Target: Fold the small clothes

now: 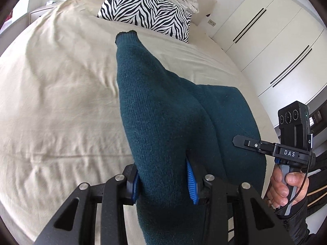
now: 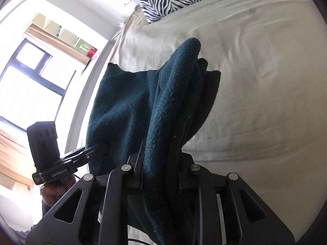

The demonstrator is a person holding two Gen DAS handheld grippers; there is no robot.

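A dark teal knitted sweater (image 1: 163, 102) hangs lifted above the beige bed (image 1: 61, 102), one sleeve stretching away toward the pillow. My left gripper (image 1: 163, 180) is shut on a thick fold of it, which fills the gap between the blue pads (image 1: 192, 183). In the right wrist view the sweater (image 2: 122, 106) is bunched into several layers, and my right gripper (image 2: 161, 163) is shut on that bunch. Each gripper appears at the edge of the other's view, clamped on the same garment. A hand (image 1: 286, 183) holds the right gripper's handle.
A zebra-print pillow (image 1: 147, 14) lies at the head of the bed, with white bedding behind it. White wardrobe doors (image 1: 276, 40) stand along the bed's right side. A bright window (image 2: 30, 71) and shelves are on the other side. The beige sheet (image 2: 265, 81) is wrinkled.
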